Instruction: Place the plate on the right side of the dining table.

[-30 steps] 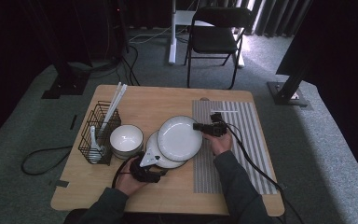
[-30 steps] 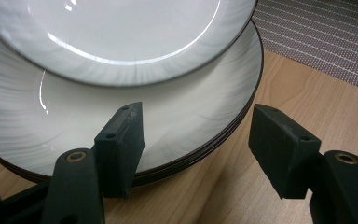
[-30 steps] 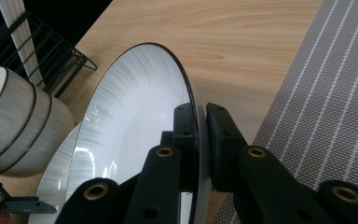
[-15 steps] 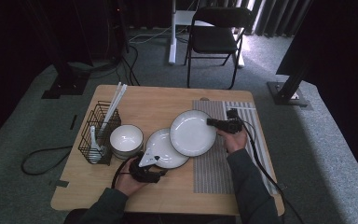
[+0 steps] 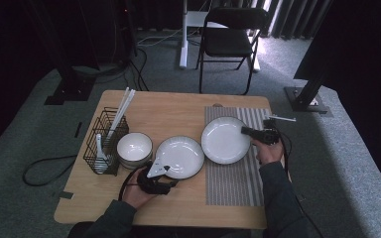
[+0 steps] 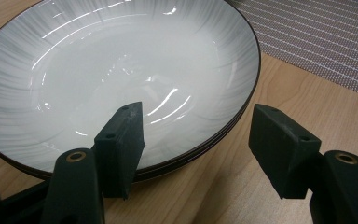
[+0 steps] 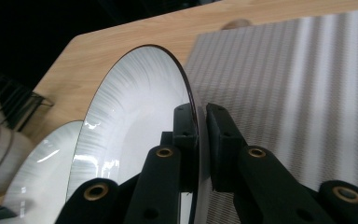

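Meanwhile, right gripper [image 5: 248, 131] clamped rim of plate [image 5: 224, 140] above striped mat [image 5: 235, 181]; left gripper [image 6: 200, 140] stood wide, straddling stack [image 6: 121, 70] edge on table [image 5: 178, 106].

The high camera hangs above my side and looks forward and down, far enough off to take in the whole tabletop [image 5: 178, 106] and the floor around it. My left claw's [image 6: 200, 144] camera sits low and very close, looking along the jaws across the near plate [image 6: 121, 60]. My right claw's [image 7: 200, 123] camera looks along its jaws, edge-on at the plate [image 7: 135, 107] over the striped mat [image 7: 298, 74]. All three share the mat, both plates and the wood.
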A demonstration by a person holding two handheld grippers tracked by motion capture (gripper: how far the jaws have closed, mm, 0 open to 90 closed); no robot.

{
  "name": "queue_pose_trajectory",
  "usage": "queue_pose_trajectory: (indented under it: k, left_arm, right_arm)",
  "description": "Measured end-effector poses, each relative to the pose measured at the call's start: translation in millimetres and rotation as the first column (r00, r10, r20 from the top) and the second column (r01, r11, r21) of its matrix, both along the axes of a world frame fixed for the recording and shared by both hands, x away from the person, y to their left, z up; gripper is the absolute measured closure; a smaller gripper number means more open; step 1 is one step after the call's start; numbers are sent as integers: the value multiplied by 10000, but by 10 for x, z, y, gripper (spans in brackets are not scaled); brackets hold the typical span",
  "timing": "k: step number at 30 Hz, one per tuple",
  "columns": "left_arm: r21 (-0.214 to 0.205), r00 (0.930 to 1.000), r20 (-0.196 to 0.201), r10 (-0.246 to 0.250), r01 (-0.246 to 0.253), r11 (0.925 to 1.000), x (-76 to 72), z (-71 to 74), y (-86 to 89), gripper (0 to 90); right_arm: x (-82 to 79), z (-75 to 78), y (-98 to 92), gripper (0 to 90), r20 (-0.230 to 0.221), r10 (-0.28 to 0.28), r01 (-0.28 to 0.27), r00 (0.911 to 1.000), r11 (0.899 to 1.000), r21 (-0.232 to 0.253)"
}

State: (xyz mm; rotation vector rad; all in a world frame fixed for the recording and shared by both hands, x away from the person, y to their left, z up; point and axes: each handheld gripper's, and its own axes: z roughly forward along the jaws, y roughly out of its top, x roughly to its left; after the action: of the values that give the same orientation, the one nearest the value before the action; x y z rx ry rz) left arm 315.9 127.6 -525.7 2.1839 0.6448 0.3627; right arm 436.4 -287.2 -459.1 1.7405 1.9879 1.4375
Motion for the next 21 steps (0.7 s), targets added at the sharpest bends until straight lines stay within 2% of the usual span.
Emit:
queue_pose_trajectory:
  k: [6, 11, 21]
  left_arm:
    - [-38, 10000, -5, -2, 2, 10000, 1, -1, 2, 363]
    - [-49, 10000, -11, 1, -1, 10000, 1, -2, 3, 363]
    - [-102, 10000, -20, -3, 3, 9999, 3, -5, 5, 363]
  right_arm:
    - [-28, -121, -234, 834, -315, -502, 504, 9982, 9987, 77]
    - [-65, -216, -366, 834, -459, -830, 828, 9955, 9965, -69]
    - [-124, -321, -503, 833, -637, -1081, 1078, 9921, 9941, -90]
